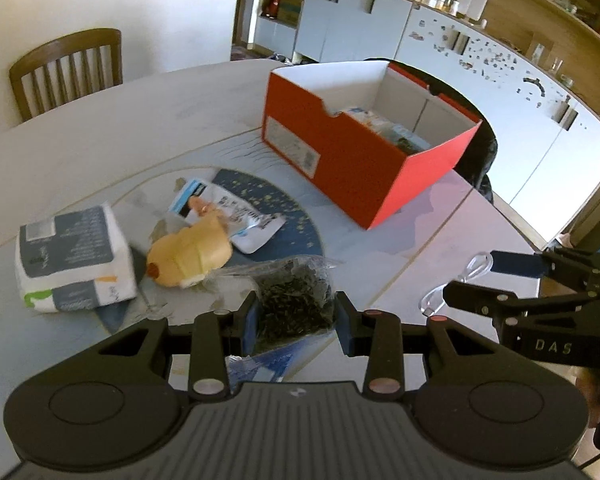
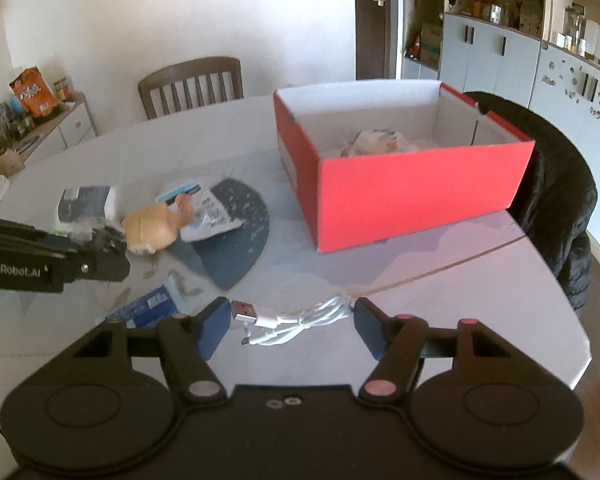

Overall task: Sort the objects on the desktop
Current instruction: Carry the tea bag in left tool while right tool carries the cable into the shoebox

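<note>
White cable point(image 2: 296, 322) lies nearest, red box point(image 2: 412, 196) beyond, plush toy point(image 2: 152, 226) leftward.

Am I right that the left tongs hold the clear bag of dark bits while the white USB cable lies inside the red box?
Not quite. The left tongs do hold the bag of dark bits, but the white USB cable lies on the table, between the right tongs' fingers, in front of the red box, not inside it. The right wrist view shows this.
</note>
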Demonstrator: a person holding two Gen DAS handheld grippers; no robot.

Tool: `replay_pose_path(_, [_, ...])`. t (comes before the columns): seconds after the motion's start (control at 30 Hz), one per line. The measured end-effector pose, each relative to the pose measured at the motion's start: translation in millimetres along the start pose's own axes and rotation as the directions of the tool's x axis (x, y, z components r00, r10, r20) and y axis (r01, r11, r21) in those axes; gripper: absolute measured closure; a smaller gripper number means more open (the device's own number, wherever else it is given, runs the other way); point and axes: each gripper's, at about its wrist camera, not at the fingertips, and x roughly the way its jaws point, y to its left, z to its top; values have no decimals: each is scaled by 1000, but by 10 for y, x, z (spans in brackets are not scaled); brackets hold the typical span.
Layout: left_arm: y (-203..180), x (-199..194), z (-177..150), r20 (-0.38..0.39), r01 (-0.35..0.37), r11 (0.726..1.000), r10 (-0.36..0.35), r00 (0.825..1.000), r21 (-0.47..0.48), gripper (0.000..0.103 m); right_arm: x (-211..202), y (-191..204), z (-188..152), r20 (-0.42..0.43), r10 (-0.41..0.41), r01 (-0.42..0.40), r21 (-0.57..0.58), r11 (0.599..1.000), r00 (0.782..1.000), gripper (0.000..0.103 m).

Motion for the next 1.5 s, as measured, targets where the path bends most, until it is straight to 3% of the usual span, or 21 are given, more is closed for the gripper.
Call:
replay_pose_path(0.43, [-381, 10, 355, 12, 49, 998, -50, 999, 45, 66, -239, -320, 397, 67, 0, 2, -29, 1000, 998, 37])
replay_pose_path(0.87, [-722, 186, 889, 63, 74, 993, -81, 995, 95, 66, -229, -751, 851, 132, -23, 30, -53, 998, 991, 38])
replay_pose_path(1.27, [-938, 396, 1365, 92, 46, 991, -58, 994, 126, 66, -70, -1126, 1272, 185, -7, 24, -92, 995, 983, 38])
replay_pose_path(1.5, [-1049, 725, 1557, 46, 26, 987, -34, 998, 158, 66, 103, -1282, 1461, 188, -2, 22, -106, 994, 982, 38])
